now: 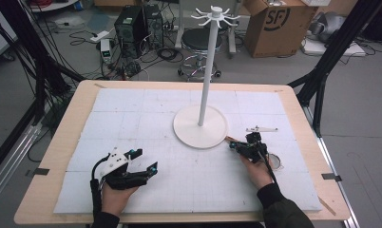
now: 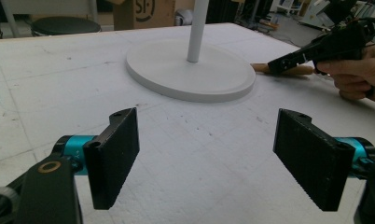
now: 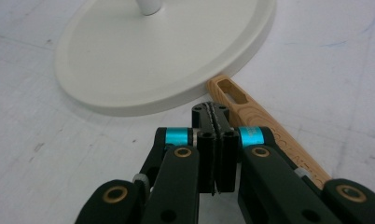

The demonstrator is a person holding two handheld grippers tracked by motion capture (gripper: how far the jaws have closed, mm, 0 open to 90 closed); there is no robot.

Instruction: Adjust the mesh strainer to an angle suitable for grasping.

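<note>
So the white stand point(image 1: 200, 124) with its tall pole and hook crown sits mid-table, hooks bare. Just beside the stand's base, on its right near edge, lies a wooden handle point(image 3: 251, 112) with a hanging slot, flat on the foam mat point(image 1: 132, 114). The right gripper point(image 3: 215, 116) hovers by that handle, jaws pressed together on nothing. Left of the stand's base and nearer the person, the left gripper point(image 2: 209, 149) rests spread wide. Judging by this, picking up and hanging are both not yet done.

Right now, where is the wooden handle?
In the right gripper view, the wooden handle lies flat on the table beside the stand's round base, just beyond the shut right gripper.
</note>
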